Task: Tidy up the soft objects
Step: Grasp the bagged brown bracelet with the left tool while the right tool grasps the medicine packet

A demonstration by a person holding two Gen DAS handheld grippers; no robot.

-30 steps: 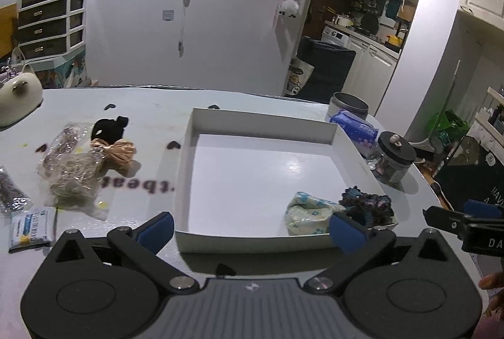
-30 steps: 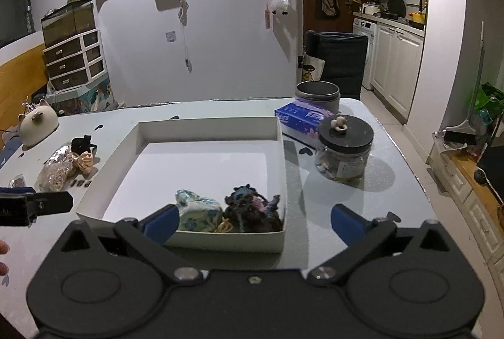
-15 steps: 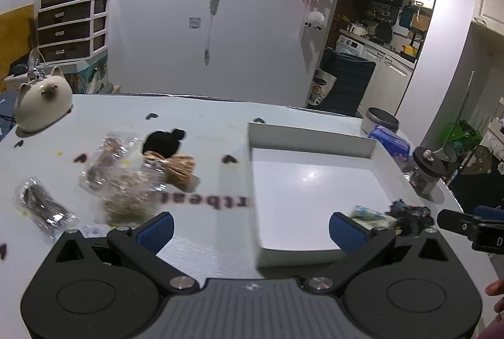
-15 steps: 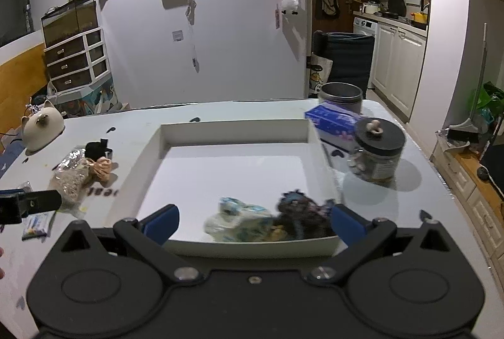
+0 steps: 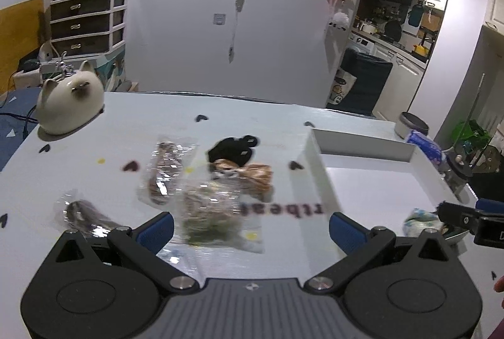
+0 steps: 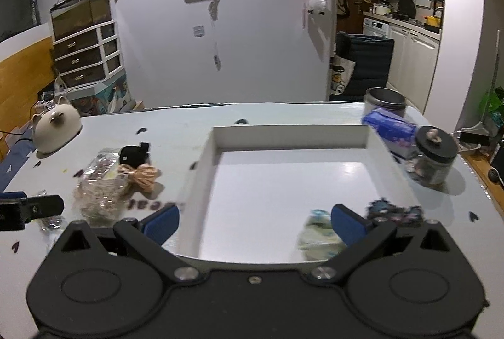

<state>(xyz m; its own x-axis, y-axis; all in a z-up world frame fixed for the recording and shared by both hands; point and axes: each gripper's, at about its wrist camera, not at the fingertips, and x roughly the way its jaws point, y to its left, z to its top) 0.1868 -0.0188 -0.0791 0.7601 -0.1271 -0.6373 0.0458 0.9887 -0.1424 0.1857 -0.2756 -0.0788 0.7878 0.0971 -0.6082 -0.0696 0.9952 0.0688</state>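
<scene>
Left of tray: clear packets [image 5: 208,206], black scrunchie [image 5: 234,148], peach scrunchie [image 5: 252,173] not yet sorted, loose on table [image 5: 252,118]. Left gripper [image 5: 250,227] spread wide, empty. White tray [image 6: 289,131]: pale scrunchie [image 6: 316,236], dark scrunchie [image 6: 393,213] already placed, near-right corner. Right gripper [image 6: 255,221] spread, empty.

Two scrunchies, one pale [image 6: 318,236] and one dark [image 6: 395,213], are lying in one tray [image 6: 289,137]. Two more, black [image 5: 234,150] and peach [image 5: 252,173], are sitting outside among three clear bags [image 5: 170,169] [image 5: 211,209] [image 5: 82,213].
</scene>
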